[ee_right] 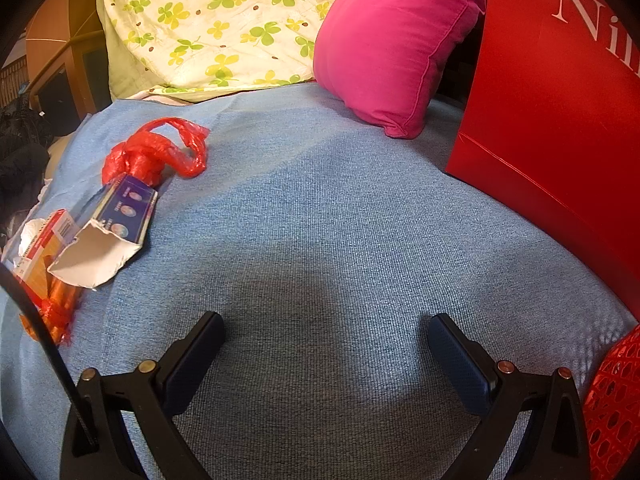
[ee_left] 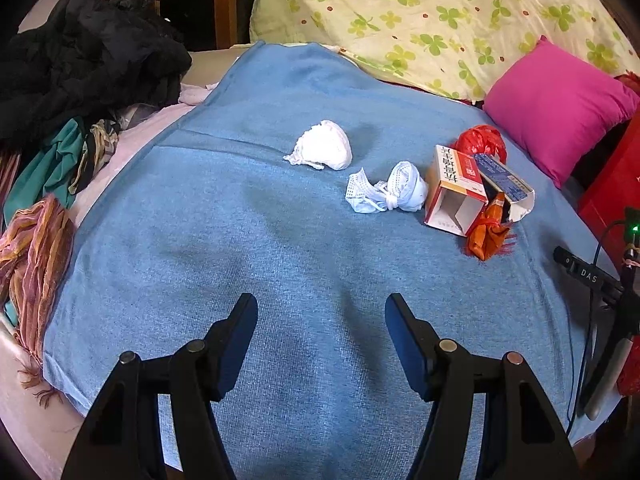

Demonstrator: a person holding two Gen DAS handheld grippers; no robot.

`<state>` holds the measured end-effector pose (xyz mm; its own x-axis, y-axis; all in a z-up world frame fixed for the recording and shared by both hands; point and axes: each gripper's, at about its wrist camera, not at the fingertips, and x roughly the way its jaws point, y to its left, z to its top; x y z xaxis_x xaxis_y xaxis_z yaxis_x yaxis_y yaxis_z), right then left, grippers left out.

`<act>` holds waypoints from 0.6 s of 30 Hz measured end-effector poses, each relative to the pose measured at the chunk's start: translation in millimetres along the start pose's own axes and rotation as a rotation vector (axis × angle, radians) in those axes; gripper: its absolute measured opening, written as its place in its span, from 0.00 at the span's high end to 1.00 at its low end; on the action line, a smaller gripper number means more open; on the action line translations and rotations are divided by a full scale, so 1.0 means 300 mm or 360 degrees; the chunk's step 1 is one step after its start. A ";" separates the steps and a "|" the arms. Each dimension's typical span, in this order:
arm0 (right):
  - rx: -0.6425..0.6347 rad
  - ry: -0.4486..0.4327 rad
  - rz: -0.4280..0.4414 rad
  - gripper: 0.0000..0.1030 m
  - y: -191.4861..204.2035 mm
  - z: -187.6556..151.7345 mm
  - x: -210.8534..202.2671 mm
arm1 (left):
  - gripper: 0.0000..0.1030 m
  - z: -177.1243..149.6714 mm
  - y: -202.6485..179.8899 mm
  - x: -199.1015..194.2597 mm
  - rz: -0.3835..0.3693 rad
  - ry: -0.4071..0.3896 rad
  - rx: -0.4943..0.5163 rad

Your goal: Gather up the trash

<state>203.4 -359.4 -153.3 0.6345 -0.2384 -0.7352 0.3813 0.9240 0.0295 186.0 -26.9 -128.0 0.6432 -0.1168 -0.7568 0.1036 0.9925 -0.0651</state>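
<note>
Hovering nearest the lens, the left hand-held gripper (ee_left: 321,304) shows two black angular fingers with dark-blue pads, spread apart with nothing between them, over a blue woven blanket (ee_left: 224,240) covering a bed. The right hand-held gripper (ee_right: 326,326) stands likewise spread and empty above the same coarse weave. Beyond the left gripper, toward mid-blanket, lies the trash: a knotted white mesh wad (ee_left: 386,194), then a rounder crumpled white paper ball (ee_left: 324,145), slightly apart from each other. Just right of the mesh wad sits an open-ended white-and-red carton (ee_left: 456,190), rectangular and hollow, touching a torn blue carton (ee_left: 505,181) with a ragged white mouth. A crinkled orange wrapper (ee_left: 486,236) lies against the cartons' near ends; a knotted red plastic bag (ee_left: 480,142), glossy and looped, lies at their far ends. At the right edge stands a smooth red paper bag (ee_right: 560,112) with white lettering, a red plastic mesh (ee_right: 614,400) near it. Farther back rest a plump magenta pillow (ee_left: 556,108) and a clover-print quilt (ee_left: 420,12). Rumpled clothes (ee_left: 80,64), dark and striped, heap along the left side.
</note>
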 end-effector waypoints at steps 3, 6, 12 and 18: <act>0.0000 0.0000 0.0000 0.00 0.000 0.000 0.000 | 0.35 -0.002 -0.012 -0.010 0.0001 -0.0022 0.0026; 0.0000 0.0000 0.0000 0.00 0.000 0.000 0.000 | 0.35 -0.004 -0.025 -0.018 -0.0006 -0.0043 0.0050; 0.0000 0.0000 -0.0001 0.00 0.000 0.000 0.000 | 0.35 -0.016 -0.067 -0.027 -0.0016 -0.0071 0.0109; 0.0000 0.0000 -0.0001 0.00 0.000 -0.001 0.001 | 0.35 -0.024 -0.117 -0.041 -0.0028 -0.0135 0.0179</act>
<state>203.4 -359.4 -153.5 0.6342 -0.2387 -0.7354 0.3817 0.9238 0.0294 168.8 -60.0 -121.1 0.7019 -0.1417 -0.6981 0.1971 0.9804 -0.0009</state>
